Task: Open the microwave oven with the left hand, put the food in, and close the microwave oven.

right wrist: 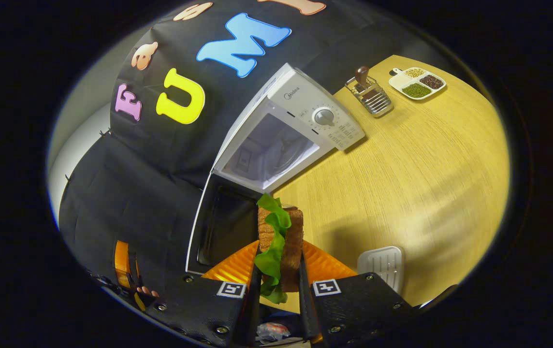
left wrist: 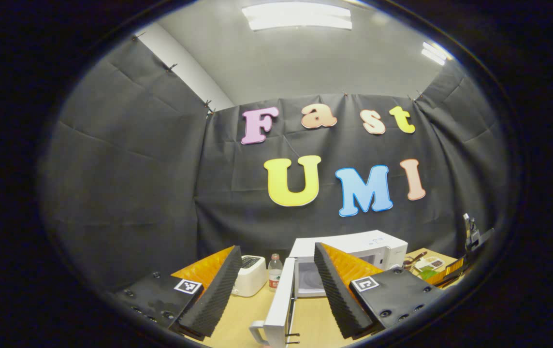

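- The microwave (right wrist: 296, 121) is standing with its door (right wrist: 223, 227) swung wide open, so the first step is looking done; the cavity (right wrist: 269, 152) is showing bare, with no food inside as far as the right gripper view tells.
- The right gripper (right wrist: 279, 275) is pinching the sandwich (right wrist: 280, 241) between both fingers, bread slices upright with green lettuce spilling down the near edge. It is hanging just in front of the open cavity, not yet inside.
- The left gripper (left wrist: 272, 290) is hovering with its fingers spread wide and gripping nothing; the open door (left wrist: 279, 304) and its handle (left wrist: 257, 333) are lying between the fingers in the left gripper view, though I cannot tell if anything is touching.
- Left to do, by my judgement: carrying the sandwich into the cavity, letting go, then pushing the door shut.
- On the table (right wrist: 426, 179), far right, a divided dish (right wrist: 417, 83) is holding beans or grains in separate compartments: green, dark and pale.
- A wire rack (right wrist: 371, 94) is sitting beside it; a white ridged tray (right wrist: 383, 266) is lying near.
- A toaster (left wrist: 250, 273) and a bottle (left wrist: 275, 270) are standing left of the microwave.
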Demonstrator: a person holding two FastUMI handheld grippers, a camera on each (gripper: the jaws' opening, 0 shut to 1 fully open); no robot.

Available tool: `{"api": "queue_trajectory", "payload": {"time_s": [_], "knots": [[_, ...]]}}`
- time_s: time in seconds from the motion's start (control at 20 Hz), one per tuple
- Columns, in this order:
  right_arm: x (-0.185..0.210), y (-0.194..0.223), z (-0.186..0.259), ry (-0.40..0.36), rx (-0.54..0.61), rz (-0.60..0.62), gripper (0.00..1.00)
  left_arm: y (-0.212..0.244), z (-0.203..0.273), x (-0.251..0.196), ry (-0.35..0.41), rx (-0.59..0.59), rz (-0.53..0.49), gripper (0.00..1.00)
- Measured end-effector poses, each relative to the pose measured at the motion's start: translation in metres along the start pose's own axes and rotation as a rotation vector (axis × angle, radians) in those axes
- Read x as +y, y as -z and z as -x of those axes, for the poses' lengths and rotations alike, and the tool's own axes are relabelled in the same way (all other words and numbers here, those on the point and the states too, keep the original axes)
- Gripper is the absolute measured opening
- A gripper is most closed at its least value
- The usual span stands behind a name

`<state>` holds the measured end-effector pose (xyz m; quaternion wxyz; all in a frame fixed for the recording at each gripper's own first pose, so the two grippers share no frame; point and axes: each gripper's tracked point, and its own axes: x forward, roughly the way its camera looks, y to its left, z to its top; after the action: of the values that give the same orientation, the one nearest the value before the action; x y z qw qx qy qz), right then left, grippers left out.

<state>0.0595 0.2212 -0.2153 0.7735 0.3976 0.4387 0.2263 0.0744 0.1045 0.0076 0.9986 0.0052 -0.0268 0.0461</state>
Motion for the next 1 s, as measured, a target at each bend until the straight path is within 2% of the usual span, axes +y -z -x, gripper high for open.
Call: {"api": "queue_trajectory", "payload": {"time_s": [0.2, 0.4, 0.8, 1.0], "knots": [[0.02, -0.007, -0.041, -0.005, -0.042, 0.007, 0.35, 0.009, -0.011, 0.043, -0.037, 0.011, 0.004, 0.96], [0.031, -0.021, -0.08, 0.009, -0.133, 0.009, 0.35, 0.014, -0.023, 0.085, -0.067, 0.017, -0.016, 0.96], [0.039, -0.058, -0.161, 0.019, -0.268, -0.011, 0.36, 0.047, -0.056, 0.128, -0.072, 0.087, -0.022, 0.95], [0.036, -0.077, -0.202, 0.029, -0.325, 0.0, 0.35, 0.054, -0.058, 0.15, -0.086, 0.109, -0.076, 0.96]]}}
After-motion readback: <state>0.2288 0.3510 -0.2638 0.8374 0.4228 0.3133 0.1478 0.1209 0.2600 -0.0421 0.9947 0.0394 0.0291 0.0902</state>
